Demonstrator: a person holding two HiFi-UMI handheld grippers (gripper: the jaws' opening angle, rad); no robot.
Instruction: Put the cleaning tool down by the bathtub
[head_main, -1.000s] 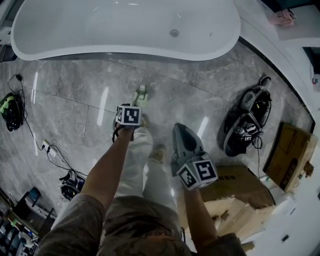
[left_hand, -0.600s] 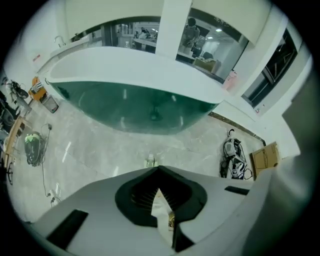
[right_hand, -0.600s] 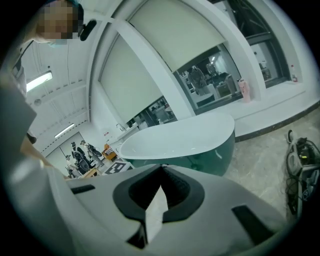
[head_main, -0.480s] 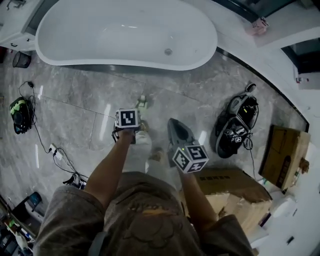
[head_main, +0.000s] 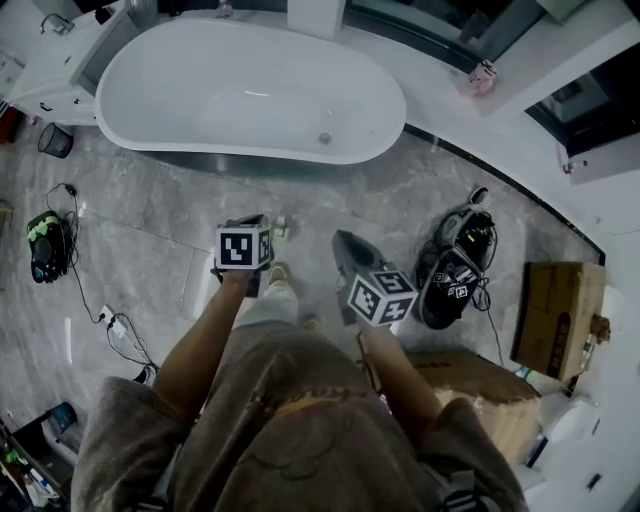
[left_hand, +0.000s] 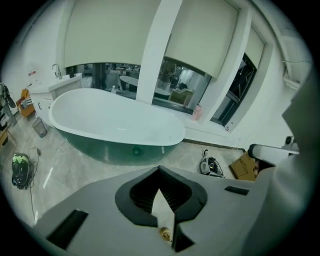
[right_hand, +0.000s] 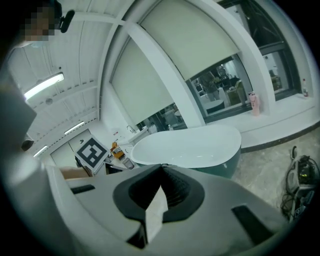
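Set down on the floor (head_main: 150, 230) by the bathtub (head_main: 250, 95): the cleaning tool (head_main: 283, 228).
Head view: shows it as a small pale thing near the tub's front wall, just beside the left hand-held gripper (head_main: 260, 222); right hand-held gripper (head_main: 341, 240) nearby, black device with cables (head_main: 450, 270) and cardboard box (head_main: 555, 315) toward the floor's right edge. Left gripper view: left hand-held gripper (left_hand: 161, 200) narrowed fully, jaws together on nothing, bathtub (left_hand: 115, 122) ahead. Right gripper view: right hand-held gripper (right_hand: 159, 200) likewise closed and empty, bathtub (right_hand: 185, 145) ahead.
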